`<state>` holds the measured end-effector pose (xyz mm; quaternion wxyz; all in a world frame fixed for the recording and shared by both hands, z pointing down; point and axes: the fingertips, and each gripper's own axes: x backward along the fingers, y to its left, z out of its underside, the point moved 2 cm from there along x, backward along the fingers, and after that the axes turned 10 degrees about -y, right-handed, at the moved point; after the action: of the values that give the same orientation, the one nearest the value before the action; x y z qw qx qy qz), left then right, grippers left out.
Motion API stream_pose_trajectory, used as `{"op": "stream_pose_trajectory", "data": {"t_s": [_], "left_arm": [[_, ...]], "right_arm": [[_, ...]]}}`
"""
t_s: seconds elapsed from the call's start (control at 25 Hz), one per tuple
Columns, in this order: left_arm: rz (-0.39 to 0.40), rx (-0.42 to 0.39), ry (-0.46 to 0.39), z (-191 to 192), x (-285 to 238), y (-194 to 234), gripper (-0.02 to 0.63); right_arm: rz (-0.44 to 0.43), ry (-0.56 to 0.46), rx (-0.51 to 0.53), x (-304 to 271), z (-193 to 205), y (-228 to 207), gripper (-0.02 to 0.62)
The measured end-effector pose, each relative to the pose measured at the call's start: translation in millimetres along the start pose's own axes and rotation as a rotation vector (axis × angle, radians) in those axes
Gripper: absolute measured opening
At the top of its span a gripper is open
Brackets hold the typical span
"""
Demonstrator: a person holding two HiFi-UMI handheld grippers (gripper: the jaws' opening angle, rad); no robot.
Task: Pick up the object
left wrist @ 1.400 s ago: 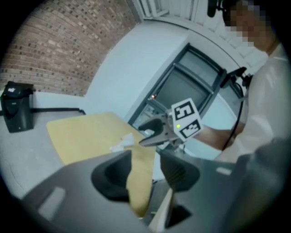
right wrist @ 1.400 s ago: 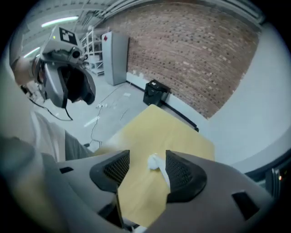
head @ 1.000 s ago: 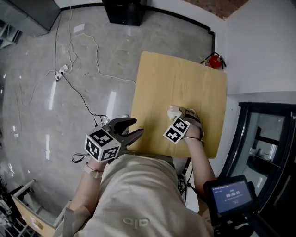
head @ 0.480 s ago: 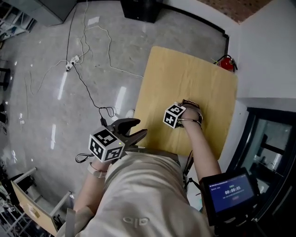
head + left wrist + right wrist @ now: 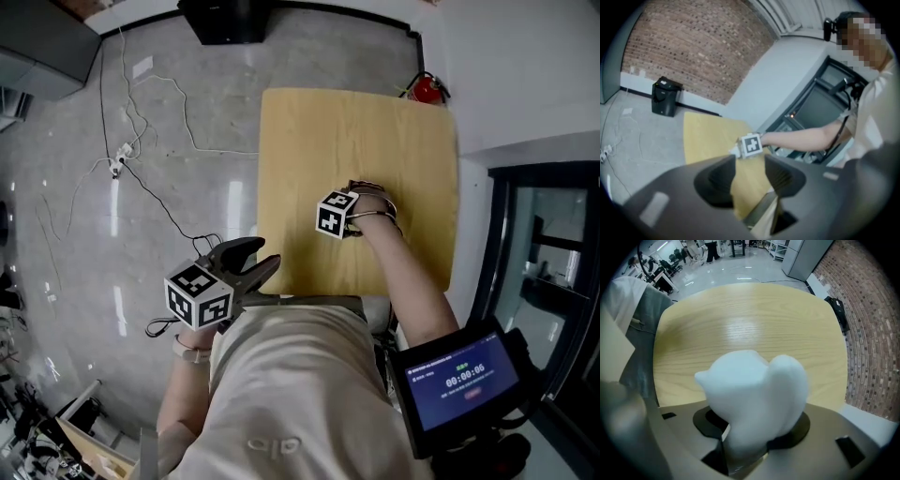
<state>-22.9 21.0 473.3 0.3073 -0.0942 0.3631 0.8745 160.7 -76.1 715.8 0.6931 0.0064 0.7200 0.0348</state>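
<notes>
Setting: grey polished floor [image 5: 75, 141] with a square, light wooden table [image 5: 309, 141] standing against a white wall.
Nearest: person's torso in a beige shirt [image 5: 281, 394], at the table's near edge; a dark screen device [image 5: 459, 375] is beside the right elbow.
Left gripper [image 5: 264, 255]: held off the table, by its near left corner and over the floor; jaws stand apart with nothing between them.
Right gripper [image 5: 747, 434]: over the middle of the table, the bare right forearm [image 5: 403, 281] reaching out to it; jaws are closing.
Right grip: black pads [image 5: 794, 434] meet the narrow lower part of the white object on both sides, as far as its own view shows.
White object [image 5: 754, 394]: between the right jaws, above the table's middle; soft-looking and lumpy, with two rounded lobes at the top.
Long axis: runs out from the jaws, away from that camera.
Pointing: a small nub [image 5: 699, 377] sticks out toward the left of the right gripper view.
Head view of object: hidden behind the marker cube [image 5: 336, 214] and the hand.
Mid floor: loose white and black cables [image 5: 150, 178], left of the table.
Farthest: red fire extinguisher [image 5: 427, 89] at the table's far right corner; black box [image 5: 225, 19] against the far wall.
</notes>
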Motion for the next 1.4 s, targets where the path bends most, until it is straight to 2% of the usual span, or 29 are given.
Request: {"op": "stream_pose_trajectory", "data": {"t_s": [0.28, 0.48, 1.12, 1.2, 1.4], "left_arm": [[0.023, 0.002, 0.026, 5.1, -3.3, -0.8, 0.179], [0.038, -0.005, 0.046, 9.2, -8.1, -1.4, 0.179], [0.038, 0.007, 0.018, 5.8, -18.6, 5.6, 0.179], [0.040, 0.005, 0.011, 2.8, -16.7, 9.3, 0.179], [0.037, -0.001, 0.005, 0.0, -17.7, 29.3, 0.179]], "right_arm": [[0.031, 0.022, -0.059, 1.6, -1.3, 1.0, 0.216], [0.005, -0.028, -0.053, 1.2, -0.4, 2.9, 0.206], [0.020, -0.050, -0.139, -4.3, 10.2, -5.3, 0.199], [0.031, -0.078, -0.163, -1.6, 4.5, -3.4, 0.199], [0.037, -0.225, -0.251, 14.3, -33.0, -4.8, 0.199]]}}
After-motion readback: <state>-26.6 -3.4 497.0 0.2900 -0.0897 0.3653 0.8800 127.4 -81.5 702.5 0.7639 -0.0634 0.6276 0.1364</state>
